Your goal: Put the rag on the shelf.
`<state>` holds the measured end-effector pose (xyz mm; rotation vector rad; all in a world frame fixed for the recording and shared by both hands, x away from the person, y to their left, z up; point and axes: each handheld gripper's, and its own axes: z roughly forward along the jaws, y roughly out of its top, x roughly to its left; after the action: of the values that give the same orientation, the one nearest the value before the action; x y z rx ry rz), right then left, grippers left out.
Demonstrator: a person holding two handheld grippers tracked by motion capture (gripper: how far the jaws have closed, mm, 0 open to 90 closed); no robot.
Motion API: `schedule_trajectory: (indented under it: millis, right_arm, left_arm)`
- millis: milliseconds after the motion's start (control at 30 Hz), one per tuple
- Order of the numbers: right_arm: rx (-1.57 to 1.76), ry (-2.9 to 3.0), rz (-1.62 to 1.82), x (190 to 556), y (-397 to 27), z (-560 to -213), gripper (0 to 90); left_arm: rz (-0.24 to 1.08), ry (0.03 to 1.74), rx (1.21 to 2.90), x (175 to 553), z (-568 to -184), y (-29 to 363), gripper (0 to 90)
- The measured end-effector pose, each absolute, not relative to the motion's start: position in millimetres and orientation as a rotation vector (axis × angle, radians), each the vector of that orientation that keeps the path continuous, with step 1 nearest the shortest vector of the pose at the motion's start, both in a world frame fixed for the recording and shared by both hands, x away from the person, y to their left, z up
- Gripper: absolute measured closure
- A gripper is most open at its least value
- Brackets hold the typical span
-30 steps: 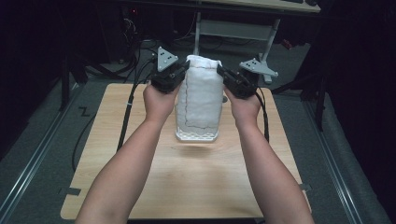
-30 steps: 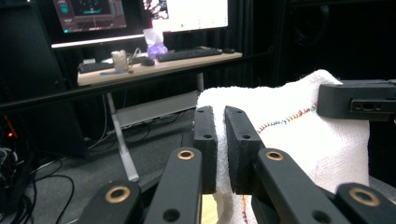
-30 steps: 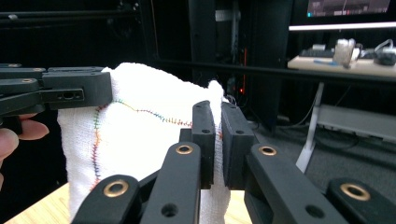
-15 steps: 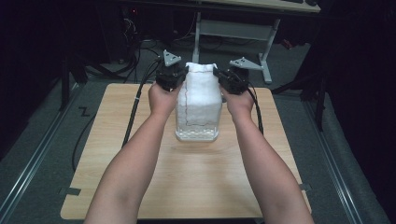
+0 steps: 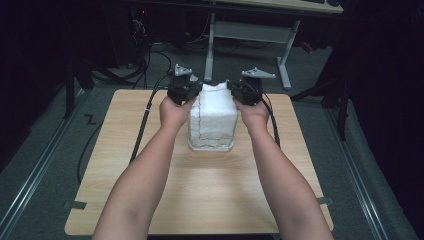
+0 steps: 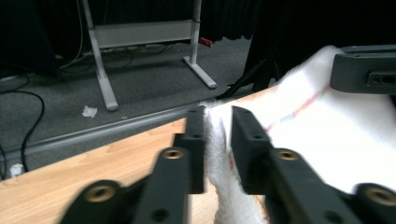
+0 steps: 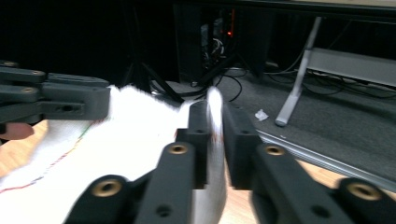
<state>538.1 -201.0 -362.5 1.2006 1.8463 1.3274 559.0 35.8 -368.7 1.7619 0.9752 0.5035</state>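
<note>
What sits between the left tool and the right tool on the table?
The white towel, draped down to the wooden table, fills the stretch between the left tool and right tool in the high view.

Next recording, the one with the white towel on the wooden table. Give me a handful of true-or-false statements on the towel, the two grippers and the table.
1. The white towel lies on a wooden table. True.
2. The towel has a blue border. False: its thin stripe is red, as the high view shows.
3. Both grippers are at the towel's far edge, the left gripper at one corner and the right gripper at the other. True.
4. The left gripper's fingers have nothing between them. False: an edge of towel stands between them; the jaws have just been opening.
5. The right gripper rests at the table's near edge. False: it is at the towel, with cloth between its fingers.
</note>
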Motion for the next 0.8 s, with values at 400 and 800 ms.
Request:
schedule_trajectory:
  millis: [400, 800]
  right_arm:
    - [1.198, 1.843, 1.295, 534.2, -200.0, -359.1, 64.0]
    - [1.113, 1.876, 1.275, 517.7, -196.5, -353.6, 60.1]
  left_arm:
    - [0.541, 0.950, 1.719, 548.9, -356.2, 36.3, 57.3]
    - [0.575, 0.931, 1.722, 533.8, -351.4, 46.1, 53.3]
